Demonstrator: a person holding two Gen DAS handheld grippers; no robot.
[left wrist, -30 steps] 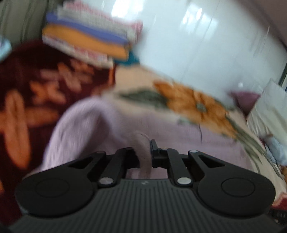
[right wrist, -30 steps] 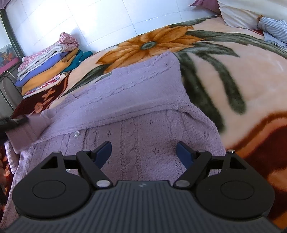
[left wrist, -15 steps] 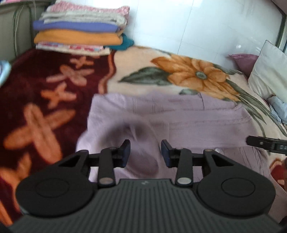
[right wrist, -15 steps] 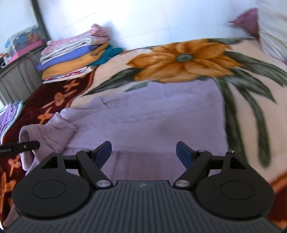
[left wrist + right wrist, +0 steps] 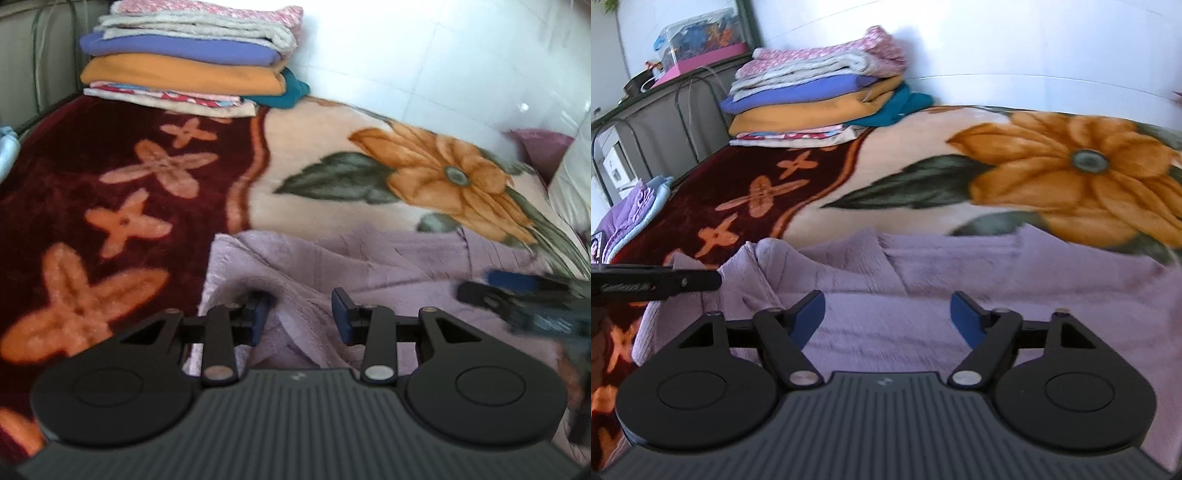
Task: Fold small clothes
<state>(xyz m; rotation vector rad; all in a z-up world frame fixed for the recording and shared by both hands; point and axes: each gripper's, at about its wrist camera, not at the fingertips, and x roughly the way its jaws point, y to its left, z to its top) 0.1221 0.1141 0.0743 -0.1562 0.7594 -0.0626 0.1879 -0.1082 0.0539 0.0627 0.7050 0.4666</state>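
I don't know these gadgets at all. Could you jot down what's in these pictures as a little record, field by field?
Setting: bed covered by a floral blanket
Garment being folded: lilac knitted sweater, lying on the blanket, partly folded
Left gripper: open, over the sweater's bunched end, holding nothing
Right gripper: open, over the sweater, holding nothing
Background: stack of folded clothes at the blanket's far corner by the white wall
Image quality: somewhat blurred

A stack of folded blankets [image 5: 192, 59] rests on the flowered bedspread [image 5: 332, 177] by the tiled wall [image 5: 443, 55].
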